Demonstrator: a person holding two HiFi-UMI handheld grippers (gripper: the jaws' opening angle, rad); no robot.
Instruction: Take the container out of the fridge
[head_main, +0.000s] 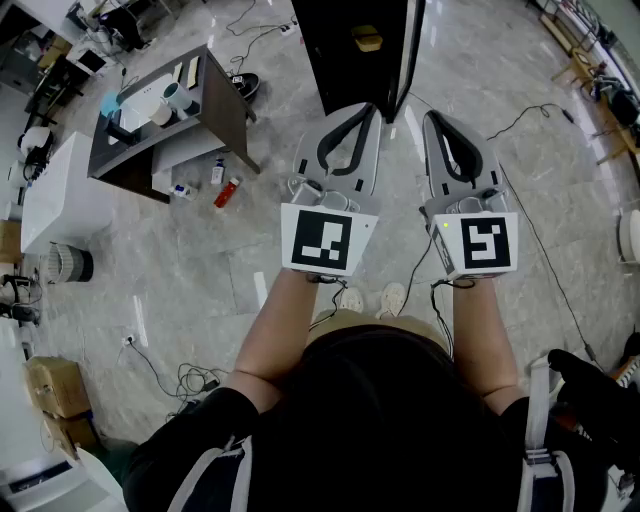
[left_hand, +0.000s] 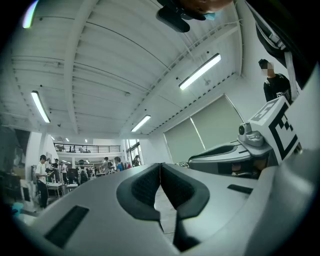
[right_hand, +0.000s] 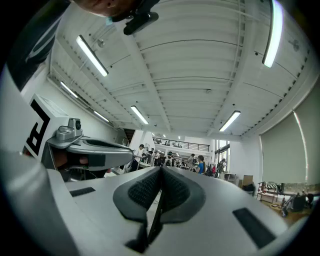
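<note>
Left gripper (head_main: 371, 108) (left_hand: 160, 167): jaws were pressed together at the tips, with nothing between them; it was held out over the floor just beside the other.
Right gripper (head_main: 433, 116) (right_hand: 161, 170): jaws also met at the tips and held nothing; it ran parallel to the left one.
Marker cubes: one sat on the rear of each gripper, facing up at the head view.
Fridge (head_main: 340, 50): a tall black unit stood ahead of both grippers at the top of the head view, with a pale-edged door (head_main: 411, 55) at its right side.
Container (head_main: 367, 40): a small tan item sat within the dark fridge front, well apart from both grippers; its shape was too small to tell.
Floor (head_main: 200, 270): grey marbled tiles, glossy, crossed by black cables (head_main: 545, 250).
Table (head_main: 225, 100): a dark table stood to the left, carrying a white tray and cups (head_main: 180, 97).
Bottles (head_main: 227, 191): a red one and a white one lay on the floor beside the table's legs.
Cardboard boxes (head_main: 55, 385): stacked at the lower left.
Shoes (head_main: 392, 297): the person's pale pair showed below the grippers.
Ceiling (right_hand: 200, 75): white and ribbed, with long strip lights (left_hand: 200, 71).
Windows (left_hand: 215, 130): covered by pale roller blinds.
Far room: people (right_hand: 200, 162) stood among desks under a railed mezzanine (right_hand: 180, 145).
</note>
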